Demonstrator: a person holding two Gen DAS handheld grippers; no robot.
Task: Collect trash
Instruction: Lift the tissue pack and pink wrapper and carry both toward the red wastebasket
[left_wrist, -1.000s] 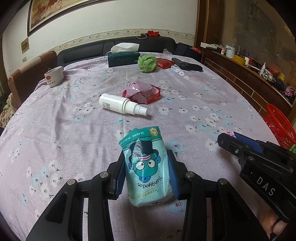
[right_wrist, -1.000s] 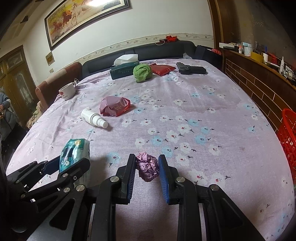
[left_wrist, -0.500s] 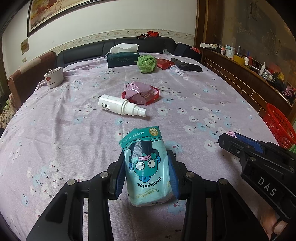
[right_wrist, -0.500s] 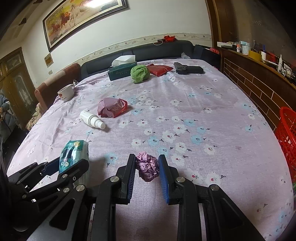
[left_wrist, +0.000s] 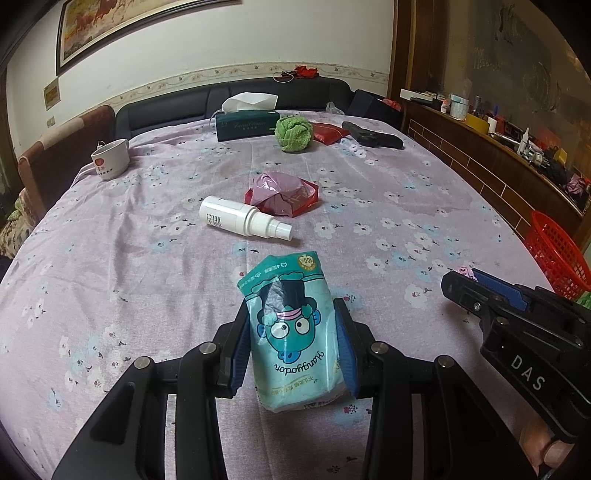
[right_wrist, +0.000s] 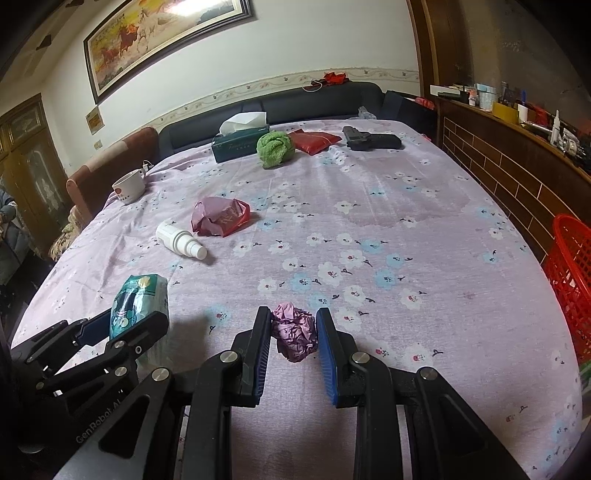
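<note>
1. We list a table (right_wrist: 406, 229) under a pink flowered cloth.
2. Red basket (right_wrist: 572, 280), at the table's right edge.
3. Left gripper (left_wrist: 293, 332): jaws part open, pads pressing a teal tissue pack (left_wrist: 295, 332), held above the cloth.
4. Right gripper (right_wrist: 291, 332): jaws narrow, clamped on a crumpled pink paper ball (right_wrist: 295, 330), near the front edge.
5. White spray bottle (left_wrist: 240, 221), lying beside a red-and-pink wrapper (left_wrist: 284, 194).

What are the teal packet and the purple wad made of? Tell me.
Teal packet: glossy printed plastic film, judging by sheen and wrinkles. Purple wad: thin crumpled paper or foil wrapper; sharp creases, slight shine, but which one is unclear.
</note>
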